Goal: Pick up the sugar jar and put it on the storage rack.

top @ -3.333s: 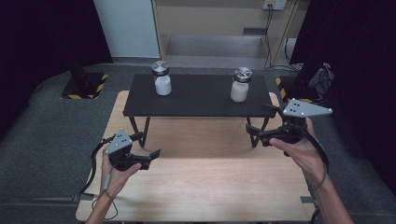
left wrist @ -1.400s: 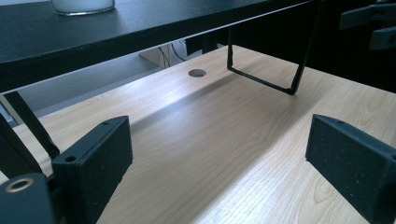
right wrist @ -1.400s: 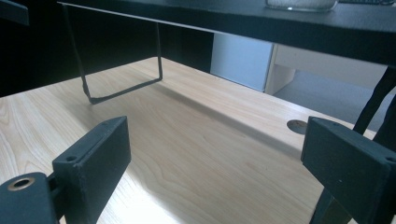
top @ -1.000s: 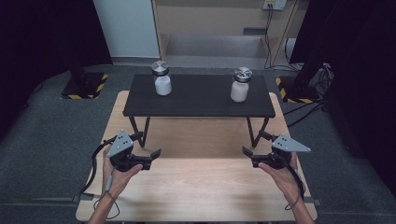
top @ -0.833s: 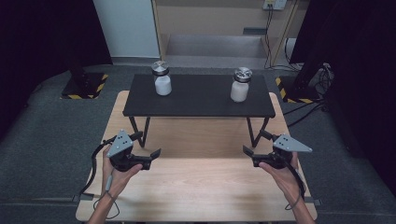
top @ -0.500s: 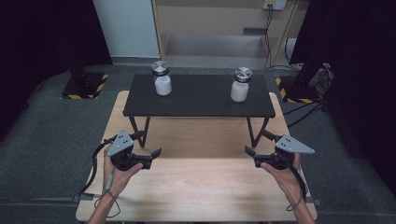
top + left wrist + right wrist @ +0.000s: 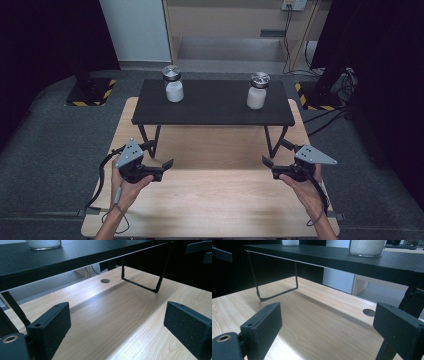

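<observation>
Two white jars with metal lids stand on a black raised shelf (image 7: 215, 110): the left jar (image 7: 173, 84) and the right jar (image 7: 257, 90). My left gripper (image 7: 159, 154) hovers low over the wooden table (image 7: 215, 200) in front of the shelf's left legs, open and holding nothing. My right gripper (image 7: 276, 153) mirrors it by the right legs, also open and holding nothing. In the left gripper view the pads (image 7: 50, 327) stand wide apart over bare wood, with a jar's base (image 7: 43, 243) above. The right gripper view shows a jar's base (image 7: 367, 246) on the shelf.
The shelf stands on thin black wire legs (image 7: 140, 285) (image 7: 277, 295), leaving a low gap under it. A round cable hole (image 7: 105, 280) (image 7: 369, 312) lies in the tabletop beneath the shelf. Grey carpet and cables surround the table.
The right gripper has come down from beside the shelf's right edge to low over the table. Over the last second both grippers have barely shifted and stay open.
</observation>
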Motion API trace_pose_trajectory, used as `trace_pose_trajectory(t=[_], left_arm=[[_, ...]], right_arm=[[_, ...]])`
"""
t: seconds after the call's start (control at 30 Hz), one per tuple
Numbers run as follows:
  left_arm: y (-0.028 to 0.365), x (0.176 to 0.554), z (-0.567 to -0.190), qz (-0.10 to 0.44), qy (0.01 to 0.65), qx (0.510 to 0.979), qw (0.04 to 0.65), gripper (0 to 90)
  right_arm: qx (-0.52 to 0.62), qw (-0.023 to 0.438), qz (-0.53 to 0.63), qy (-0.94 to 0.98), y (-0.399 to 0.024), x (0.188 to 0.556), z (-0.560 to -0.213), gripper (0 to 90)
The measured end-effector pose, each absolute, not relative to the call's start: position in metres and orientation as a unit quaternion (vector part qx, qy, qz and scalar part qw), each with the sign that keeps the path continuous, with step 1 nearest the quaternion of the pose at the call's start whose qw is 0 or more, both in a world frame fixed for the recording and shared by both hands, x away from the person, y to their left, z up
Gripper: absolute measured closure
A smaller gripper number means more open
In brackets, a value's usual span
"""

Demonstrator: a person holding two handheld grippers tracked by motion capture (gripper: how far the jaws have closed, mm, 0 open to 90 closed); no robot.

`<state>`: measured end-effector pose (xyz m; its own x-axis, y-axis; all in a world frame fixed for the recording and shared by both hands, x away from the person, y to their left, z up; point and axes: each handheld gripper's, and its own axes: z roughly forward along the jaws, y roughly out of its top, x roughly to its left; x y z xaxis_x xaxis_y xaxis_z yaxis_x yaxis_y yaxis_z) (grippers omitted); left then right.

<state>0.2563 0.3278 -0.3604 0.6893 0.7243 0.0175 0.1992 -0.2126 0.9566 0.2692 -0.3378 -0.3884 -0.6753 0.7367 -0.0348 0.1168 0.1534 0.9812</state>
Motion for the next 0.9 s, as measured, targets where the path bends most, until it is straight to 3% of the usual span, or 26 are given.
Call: trace_pose_trajectory(t=[0.9], left_arm=[[0.3282,0.2553,-0.3603,0.240,0.311,0.741,0.545,6.3]], right_arm=[[0.302,0.268,0.576,0.711,-0.3373,0.2680,-0.3884,8.6]])
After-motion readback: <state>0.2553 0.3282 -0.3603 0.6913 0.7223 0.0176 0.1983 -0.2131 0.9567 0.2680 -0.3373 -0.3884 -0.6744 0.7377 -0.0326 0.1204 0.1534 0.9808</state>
